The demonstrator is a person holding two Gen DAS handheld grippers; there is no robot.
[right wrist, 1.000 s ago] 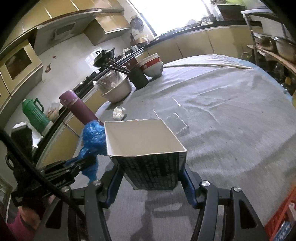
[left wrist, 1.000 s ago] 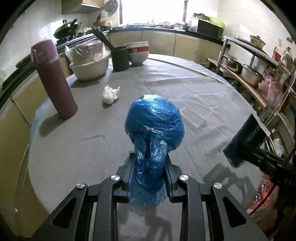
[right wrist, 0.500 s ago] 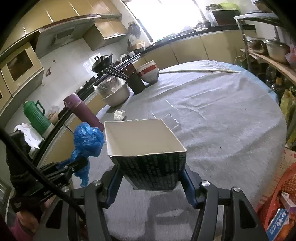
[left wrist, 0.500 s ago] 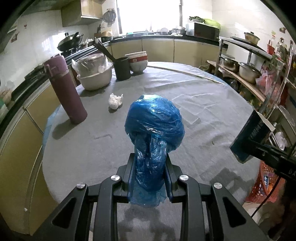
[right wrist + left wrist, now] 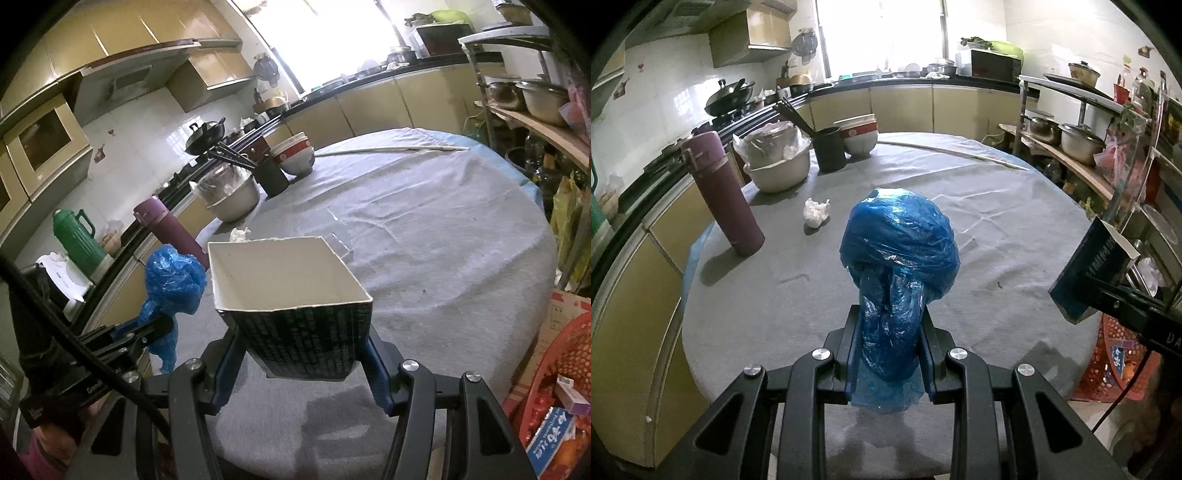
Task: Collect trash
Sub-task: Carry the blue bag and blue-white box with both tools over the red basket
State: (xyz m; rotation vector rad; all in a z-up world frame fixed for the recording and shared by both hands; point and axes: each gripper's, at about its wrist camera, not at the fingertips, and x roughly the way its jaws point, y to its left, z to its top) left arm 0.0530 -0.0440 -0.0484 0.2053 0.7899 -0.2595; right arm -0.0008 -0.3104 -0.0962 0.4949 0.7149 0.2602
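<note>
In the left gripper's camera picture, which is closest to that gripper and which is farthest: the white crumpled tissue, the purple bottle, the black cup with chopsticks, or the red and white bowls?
1. purple bottle, upright on the left side of the table.
2. white crumpled tissue, just past it, nearer the middle.
3. black cup with chopsticks, at the far edge.
4. red and white bowls, right behind the cup.
</note>
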